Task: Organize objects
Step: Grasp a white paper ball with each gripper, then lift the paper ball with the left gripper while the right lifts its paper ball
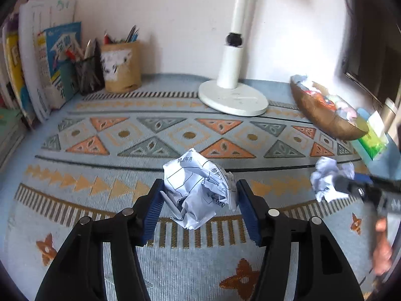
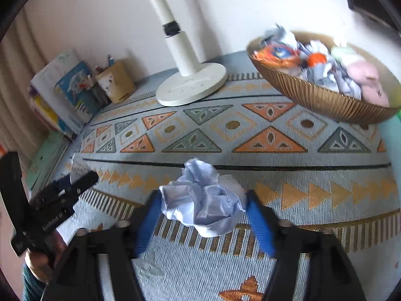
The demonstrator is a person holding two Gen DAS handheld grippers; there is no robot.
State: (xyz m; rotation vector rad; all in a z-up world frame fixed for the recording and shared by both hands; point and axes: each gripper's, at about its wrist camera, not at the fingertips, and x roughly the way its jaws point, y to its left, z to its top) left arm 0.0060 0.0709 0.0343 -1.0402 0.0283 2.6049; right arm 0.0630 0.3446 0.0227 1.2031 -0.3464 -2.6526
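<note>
Left wrist view alone shows print on the paper ball [image 1: 199,188] the left gripper [image 1: 199,195] grasps.

Readable print on paper, books and gripper

We read "年月" on the printed paper ball [image 1: 199,188]; the blue book cover [image 1: 65,47] bears large Chinese characters too blurred to tell; white lettering on the left gripper [image 2: 75,184] stays illegible.

- Left wrist view: looks forward and steeply down along the left gripper [image 1: 199,200], close above the patterned mat [image 1: 150,135], toward the wall.
- Right wrist view: same downward pitch along the right gripper [image 2: 203,208], angled toward the bowl [image 2: 323,100].
- Shared area: mat, lamp base [image 1: 233,97] [image 2: 193,87], bowl [image 1: 323,115], books [image 1: 50,57] [image 2: 65,87].
- Each view catches the other gripper at its edge.
</note>
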